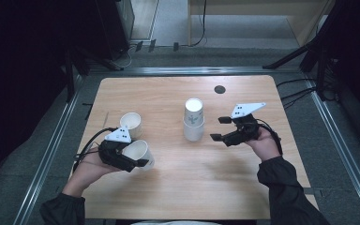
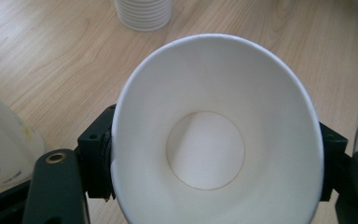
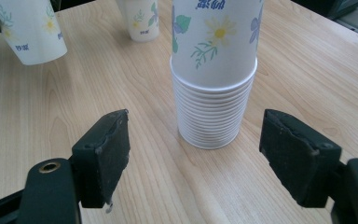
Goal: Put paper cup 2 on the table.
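Now white paper cup point(image 2: 214, 140), squeezed oval, floral outside

Dim room around an evenly lit table point(image 1: 178, 197); soft shadows, close-ups sharp, no glare.

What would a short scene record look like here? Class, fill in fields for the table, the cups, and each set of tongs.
surface: wooden table
stack: upside-down paper cups, mid-table, flower print
loose cup: upright paper cup, on the table beyond the left tongs
held cup: white paper cup, tilted, open mouth facing the camera of the left tongs
left tongs: shut on the held cup, pads pressing its sides
right tongs: open, nothing between them, aimed at the stack, not touching it
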A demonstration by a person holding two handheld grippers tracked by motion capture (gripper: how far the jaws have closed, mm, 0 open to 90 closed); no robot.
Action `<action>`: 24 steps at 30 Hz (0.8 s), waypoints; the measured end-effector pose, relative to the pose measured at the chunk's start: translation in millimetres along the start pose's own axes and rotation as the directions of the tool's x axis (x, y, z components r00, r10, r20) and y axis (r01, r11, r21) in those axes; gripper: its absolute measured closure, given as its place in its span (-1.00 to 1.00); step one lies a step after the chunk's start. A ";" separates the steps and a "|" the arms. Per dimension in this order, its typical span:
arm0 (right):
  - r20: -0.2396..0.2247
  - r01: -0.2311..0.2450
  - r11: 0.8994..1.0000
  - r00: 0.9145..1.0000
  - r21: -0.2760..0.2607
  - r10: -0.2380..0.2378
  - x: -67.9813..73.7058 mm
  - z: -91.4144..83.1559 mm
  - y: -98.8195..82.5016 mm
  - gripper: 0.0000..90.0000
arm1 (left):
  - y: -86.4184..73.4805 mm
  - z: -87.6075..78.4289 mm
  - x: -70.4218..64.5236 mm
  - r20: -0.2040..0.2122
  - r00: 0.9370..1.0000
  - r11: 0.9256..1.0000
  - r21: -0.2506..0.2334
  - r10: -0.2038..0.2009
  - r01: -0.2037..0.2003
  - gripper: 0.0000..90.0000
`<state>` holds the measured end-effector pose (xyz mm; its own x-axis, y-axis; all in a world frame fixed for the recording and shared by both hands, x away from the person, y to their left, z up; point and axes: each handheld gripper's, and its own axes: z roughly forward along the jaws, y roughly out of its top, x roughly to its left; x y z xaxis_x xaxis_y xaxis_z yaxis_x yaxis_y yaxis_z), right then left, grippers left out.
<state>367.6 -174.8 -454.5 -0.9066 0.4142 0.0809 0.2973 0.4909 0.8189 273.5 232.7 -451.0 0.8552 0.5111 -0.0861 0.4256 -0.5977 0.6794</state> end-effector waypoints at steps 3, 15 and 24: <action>-0.003 0.001 1.000 1.000 0.000 -0.001 -1.3 2.3 1.3 -0.45 | -5.2 -1.0 2.5 -0.010 1.000 1.000 0.006 -0.015 0.015 -0.45; -0.015 0.012 1.000 1.000 0.007 -0.012 -3.1 8.7 4.7 -0.45 | -28.6 2.1 22.3 -0.106 0.990 0.994 0.051 -0.090 0.095 -0.45; -0.022 0.021 1.000 1.000 0.015 -0.021 -0.2 10.2 5.0 -0.45 | -37.3 8.5 36.7 -0.171 0.978 0.986 0.092 -0.123 0.140 -0.48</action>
<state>372.3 -164.6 -456.2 -0.9189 0.3870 0.0761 0.2826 0.5114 0.8115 291.5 268.5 -485.7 0.7332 0.6787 -0.0428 0.5662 -0.5745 0.5911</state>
